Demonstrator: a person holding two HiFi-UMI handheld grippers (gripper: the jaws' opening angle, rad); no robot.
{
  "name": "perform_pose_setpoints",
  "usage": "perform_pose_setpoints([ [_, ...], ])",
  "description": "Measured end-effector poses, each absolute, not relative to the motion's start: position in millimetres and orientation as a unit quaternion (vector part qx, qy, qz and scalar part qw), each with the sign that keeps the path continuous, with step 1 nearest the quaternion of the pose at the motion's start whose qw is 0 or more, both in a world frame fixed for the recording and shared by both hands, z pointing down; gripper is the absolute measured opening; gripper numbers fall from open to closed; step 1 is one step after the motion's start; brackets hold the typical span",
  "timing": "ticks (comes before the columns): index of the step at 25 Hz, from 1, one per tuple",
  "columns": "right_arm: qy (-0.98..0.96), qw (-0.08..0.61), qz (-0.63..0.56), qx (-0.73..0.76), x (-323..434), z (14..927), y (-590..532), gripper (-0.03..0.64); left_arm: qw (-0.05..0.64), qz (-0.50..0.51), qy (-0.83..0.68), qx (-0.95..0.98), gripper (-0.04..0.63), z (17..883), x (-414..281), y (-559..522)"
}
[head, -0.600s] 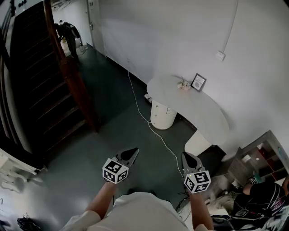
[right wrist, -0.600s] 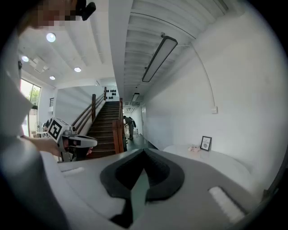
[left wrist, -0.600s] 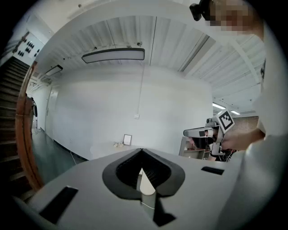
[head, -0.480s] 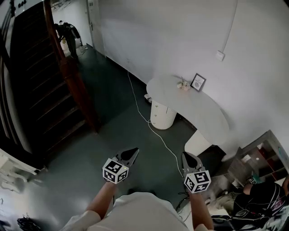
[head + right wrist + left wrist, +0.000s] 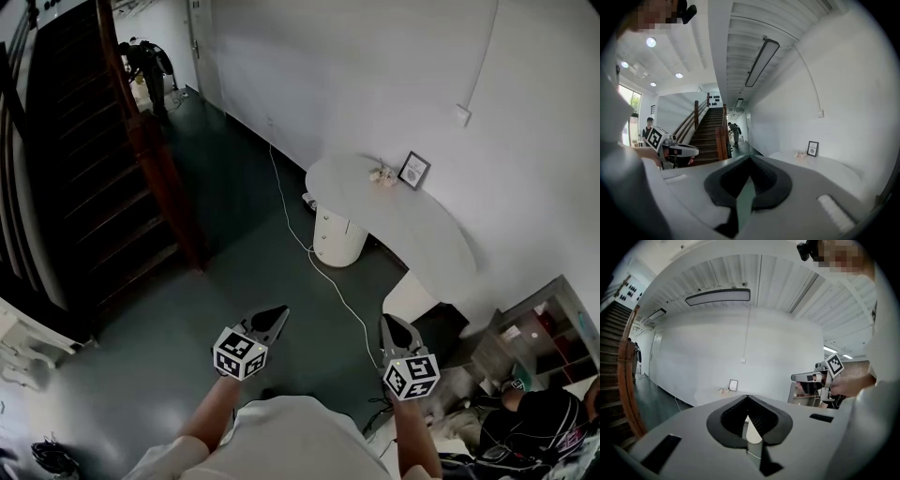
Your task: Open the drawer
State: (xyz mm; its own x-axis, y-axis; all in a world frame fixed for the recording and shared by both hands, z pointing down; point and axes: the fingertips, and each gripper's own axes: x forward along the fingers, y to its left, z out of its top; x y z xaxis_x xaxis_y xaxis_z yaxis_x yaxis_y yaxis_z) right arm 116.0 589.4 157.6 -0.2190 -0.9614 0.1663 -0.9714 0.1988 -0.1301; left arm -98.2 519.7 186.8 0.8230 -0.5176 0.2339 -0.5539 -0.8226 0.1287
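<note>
- Both tongs have barely budged over the last half second. The left tongs [image 5: 277, 312] and right tongs [image 5: 386, 323] sit in the same spot low in the head view, out in front of the person's waist.
- What did shift is the head view itself. It's tipped a touch, so the staircase [image 5: 84, 187] and the person [image 5: 145, 61] far down the hall sit slightly differently in frame.
- For the task that means pretty much nothing yet. I'd say this is still the standing-and-lining-up stage, with no reach started.
- Tongs state: the left pair is pinched together at the tips with nothing in it. The right pair looks the same in its own view, tips meeting and empty.
- The thing to go for looks like the round white drawer pedestal [image 5: 337, 236] under the left end of the curved desk [image 5: 422, 234]. A few small dark dots run down its front, probably the knobs, though they're too small to be sure.
- It's well apart from both tongs, ahead across bare floor [image 5: 234, 244] and a bit right of centre, roughly between where the two tips point. A white cable [image 5: 323, 274] runs along the floor in between.
- A picture frame [image 5: 412, 171] stands on the desk above it.
- My guess is the next move needs a walk forward and a crouch, plus opening a pair before anything gets grabbed.
</note>
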Motion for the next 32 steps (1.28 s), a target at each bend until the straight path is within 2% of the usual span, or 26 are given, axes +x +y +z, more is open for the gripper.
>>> perform_pose_setpoints([
  [20, -0.795, 0.036, 0.12, 0.594, 148.3, 182.9, 604.1, 0.011, 0.117, 0.094, -0.316, 0.937, 0.007, 211.1, -63.5, 547.6],
  [32, -0.791, 0.046, 0.129, 0.596, 158.4, 195.7, 554.3, 0.011, 0.116, 0.098, -0.305, 0.94, 0.006, 221.0, -46.1, 496.9],
])
